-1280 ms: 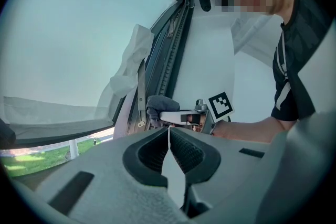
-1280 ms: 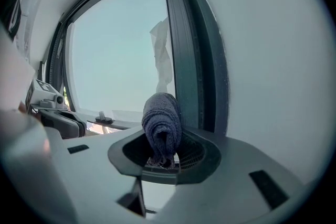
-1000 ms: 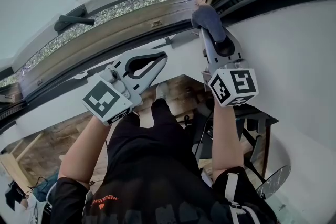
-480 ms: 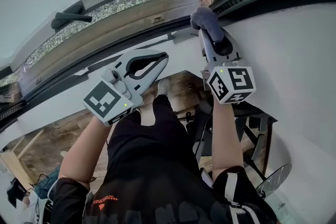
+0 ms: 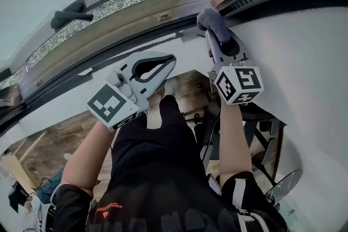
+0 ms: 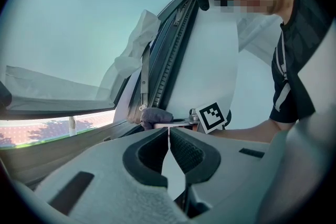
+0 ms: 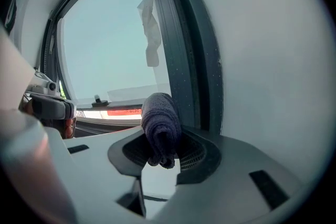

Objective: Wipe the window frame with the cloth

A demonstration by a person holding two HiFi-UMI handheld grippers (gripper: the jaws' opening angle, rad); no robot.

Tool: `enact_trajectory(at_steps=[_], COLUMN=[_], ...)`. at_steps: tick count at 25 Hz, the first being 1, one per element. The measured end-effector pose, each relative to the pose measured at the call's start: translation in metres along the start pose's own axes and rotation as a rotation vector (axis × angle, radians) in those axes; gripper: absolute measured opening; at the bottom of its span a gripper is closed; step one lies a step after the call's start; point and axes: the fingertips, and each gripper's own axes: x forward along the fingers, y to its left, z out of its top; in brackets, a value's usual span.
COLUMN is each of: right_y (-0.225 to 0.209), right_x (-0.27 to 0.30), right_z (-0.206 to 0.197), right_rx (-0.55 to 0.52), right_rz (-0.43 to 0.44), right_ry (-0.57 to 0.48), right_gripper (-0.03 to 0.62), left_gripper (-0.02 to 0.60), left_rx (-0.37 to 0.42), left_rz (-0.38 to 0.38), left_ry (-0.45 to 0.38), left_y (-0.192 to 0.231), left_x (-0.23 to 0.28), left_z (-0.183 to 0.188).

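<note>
- While it hovers clear of the frame, the left gripper (image 5: 170, 60) has its ribbed grey jaws pressed together with nothing between them.
- Right gripper (image 5: 216, 41): jaws clamped on the cloth (image 5: 212, 19), a rolled dark-grey terry wad.
- Cloth tip touches the dark window frame (image 7: 181, 60) at its corner.

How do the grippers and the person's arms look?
Both the left gripper and right gripper are pale grey plastic with dark ribbed pads. Each carries a white cube with black square markers. The person wears a black short-sleeved shirt.
</note>
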Motion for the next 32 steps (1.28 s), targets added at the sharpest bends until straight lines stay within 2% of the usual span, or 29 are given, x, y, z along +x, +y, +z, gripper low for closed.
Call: enact_trajectory(at_steps=[19,32], right_y=[-0.001,0.013], right_x=[0.009,0.011], right_z=[-0.015,-0.022], right_rx=[0.078,0.082], right_rz=[0.013,0.030], right_ry=[-0.012,0.008], right_gripper=[0.112,0.112], left_gripper=[0.027,0.026], left_rx=[-0.026,-0.036], left_rz=[0.006,0.013], left_ry=[0.037,0.019], left_y=[0.001,0.003], left_x=[-0.006,-0.020], left_z=[-0.017,-0.023])
